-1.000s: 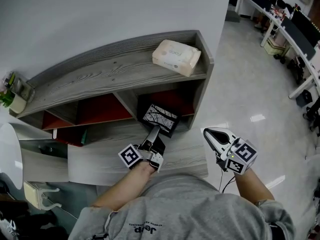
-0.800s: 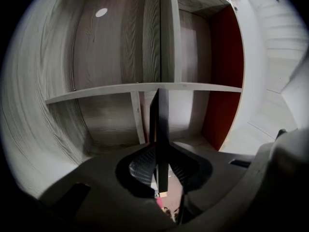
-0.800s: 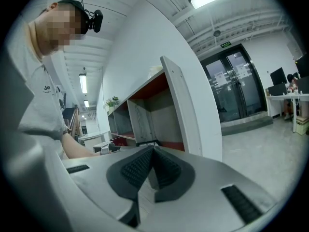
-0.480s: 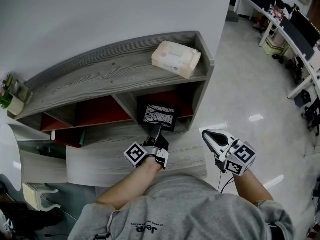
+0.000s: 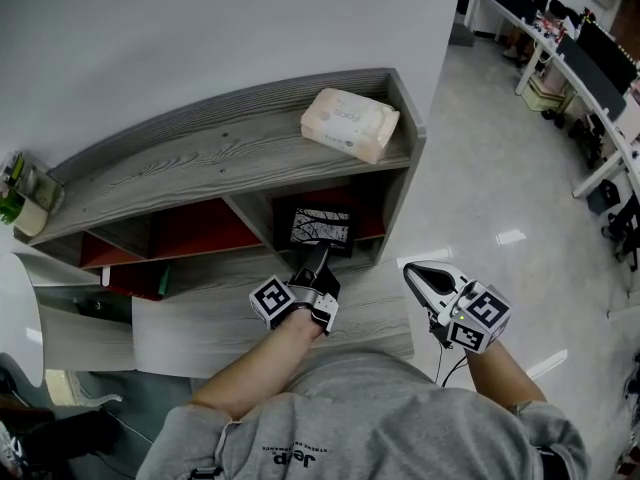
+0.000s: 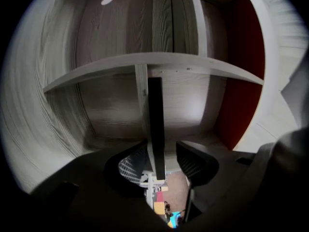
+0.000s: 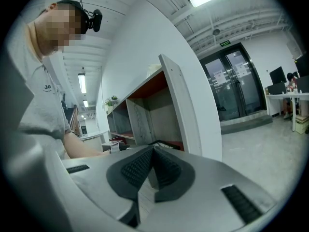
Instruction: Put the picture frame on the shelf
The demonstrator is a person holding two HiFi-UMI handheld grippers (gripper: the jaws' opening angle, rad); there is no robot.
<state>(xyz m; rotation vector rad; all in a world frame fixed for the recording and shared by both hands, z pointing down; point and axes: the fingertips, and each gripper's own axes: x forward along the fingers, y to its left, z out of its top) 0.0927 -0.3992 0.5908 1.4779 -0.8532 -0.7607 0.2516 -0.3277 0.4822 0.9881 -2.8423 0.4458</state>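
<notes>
The black picture frame (image 5: 320,228) with a branch print stands upright in the lower right compartment of the grey wooden shelf (image 5: 200,153). In the left gripper view the frame (image 6: 155,115) shows edge-on between the jaws. My left gripper (image 5: 320,265) (image 6: 161,154) sits at the frame's lower edge; its jaws have just been opening, and a gap shows between the right pad (image 6: 193,161) and the frame. My right gripper (image 5: 428,279) (image 7: 152,152) hangs shut and empty to the right of the shelf, over the floor.
A pack of tissues (image 5: 350,123) lies on the shelf top at the right end. A small potted plant (image 5: 14,193) stands at the far left. Red back panels (image 5: 195,226) line the lower compartments. A low wooden ledge (image 5: 210,318) runs in front. Desks (image 5: 590,58) stand at the far right.
The frame went from tilted to upright inside the compartment. My left gripper followed it a little to the right and its jaws spread apart. The right gripper stayed put.
</notes>
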